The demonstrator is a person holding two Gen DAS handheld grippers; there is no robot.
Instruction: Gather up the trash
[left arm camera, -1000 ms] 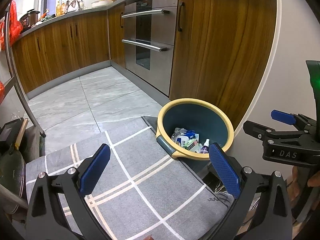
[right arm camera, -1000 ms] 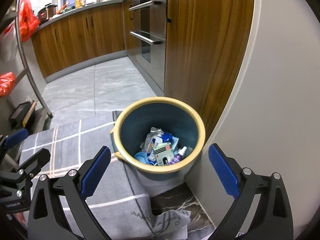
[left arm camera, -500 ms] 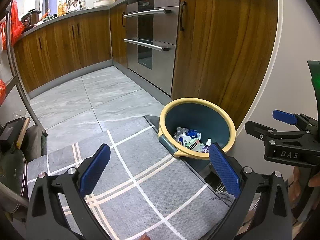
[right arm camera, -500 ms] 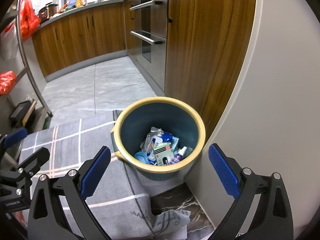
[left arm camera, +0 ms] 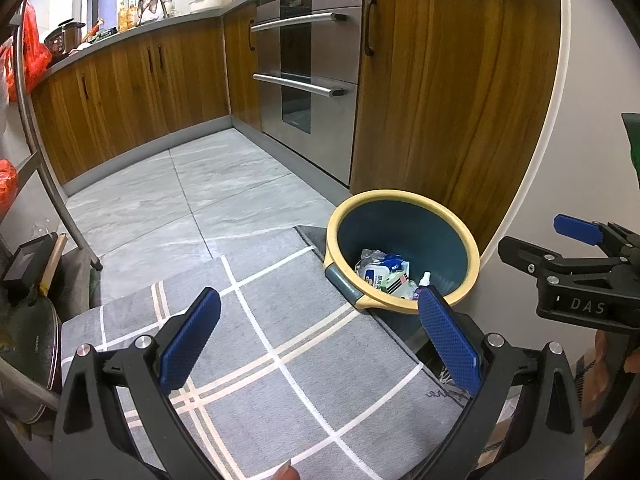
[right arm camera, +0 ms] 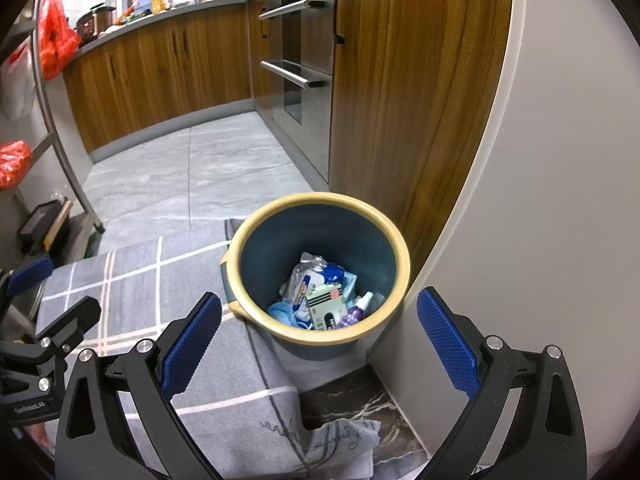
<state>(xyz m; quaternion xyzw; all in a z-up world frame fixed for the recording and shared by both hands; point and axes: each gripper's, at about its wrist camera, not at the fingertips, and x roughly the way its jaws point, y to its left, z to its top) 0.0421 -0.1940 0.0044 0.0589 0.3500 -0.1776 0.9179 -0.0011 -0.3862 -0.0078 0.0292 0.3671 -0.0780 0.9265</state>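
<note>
both grippers, left gripper (left arm camera: 318,338) and right gripper (right arm camera: 320,338), wide open and empty, trash (right arm camera: 320,300) in bin (right arm camera: 256,240) looks light and crinkly, bin stiff, grab its rim

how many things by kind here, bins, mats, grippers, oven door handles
bin: 1, with trash inside
grey checked mat: 1
grippers: 2, left gripper and right gripper, both open and empty
oven door handles: 2, upper handle and lower handle
total: 6
</note>
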